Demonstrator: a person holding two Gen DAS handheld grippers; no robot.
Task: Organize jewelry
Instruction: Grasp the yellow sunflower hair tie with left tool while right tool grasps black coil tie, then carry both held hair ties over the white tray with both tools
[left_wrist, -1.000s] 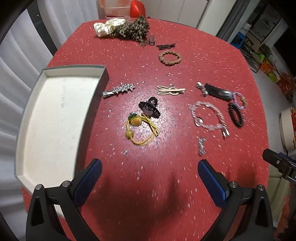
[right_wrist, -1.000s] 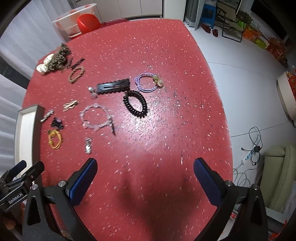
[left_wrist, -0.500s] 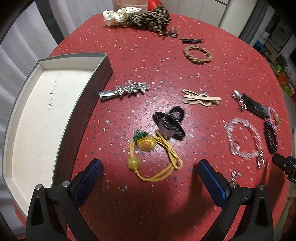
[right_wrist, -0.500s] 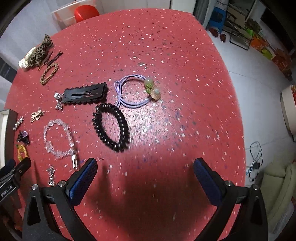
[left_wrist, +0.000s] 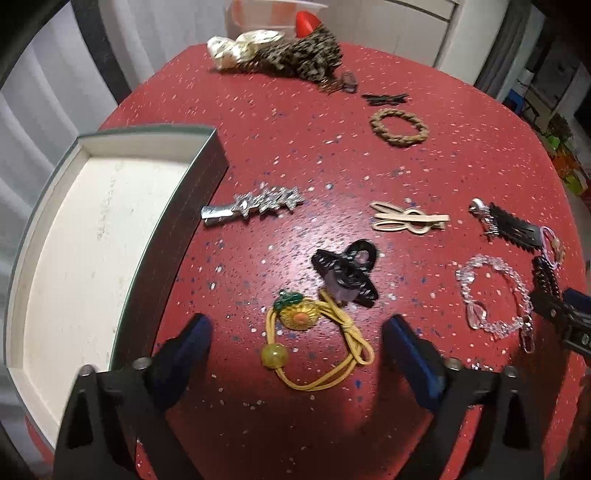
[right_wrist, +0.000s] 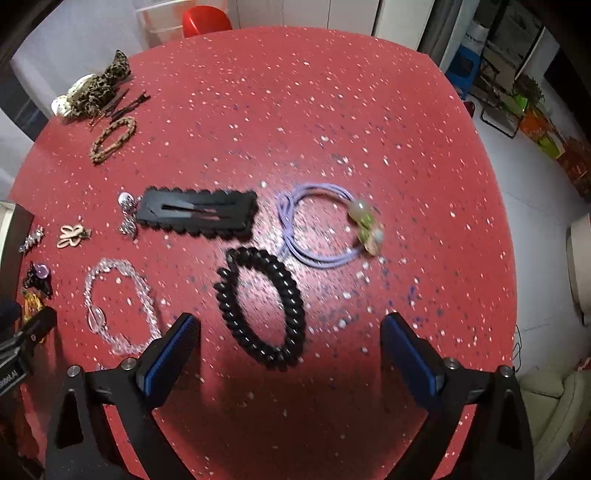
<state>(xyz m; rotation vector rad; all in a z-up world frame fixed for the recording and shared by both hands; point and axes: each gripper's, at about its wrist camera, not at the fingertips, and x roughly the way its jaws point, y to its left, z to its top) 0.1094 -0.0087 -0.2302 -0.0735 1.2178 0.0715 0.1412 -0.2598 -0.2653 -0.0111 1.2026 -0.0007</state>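
Jewelry lies scattered on a red speckled table. My left gripper (left_wrist: 297, 354) is open, its jaws either side of a yellow hair tie with a flower charm (left_wrist: 314, 343), just below a black claw clip (left_wrist: 345, 273). An empty white tray (left_wrist: 92, 236) sits to the left. My right gripper (right_wrist: 290, 354) is open over a black spiral hair tie (right_wrist: 264, 308), with a purple beaded hair tie (right_wrist: 325, 225), a black snap clip (right_wrist: 199, 214) and a clear bead bracelet (right_wrist: 118, 306) nearby.
A silver sparkly clip (left_wrist: 255, 206), a beige bunny clip (left_wrist: 406, 221), a braided brown ring (left_wrist: 399, 127), black pins (left_wrist: 384, 98) and leopard and cream scrunchies (left_wrist: 280, 51) lie further back. The right gripper's tip (left_wrist: 565, 314) shows at the right edge.
Both grippers have moved forward and down toward the table. The yellow hair tie now lies between the left jaws, the black spiral tie between the right jaws.
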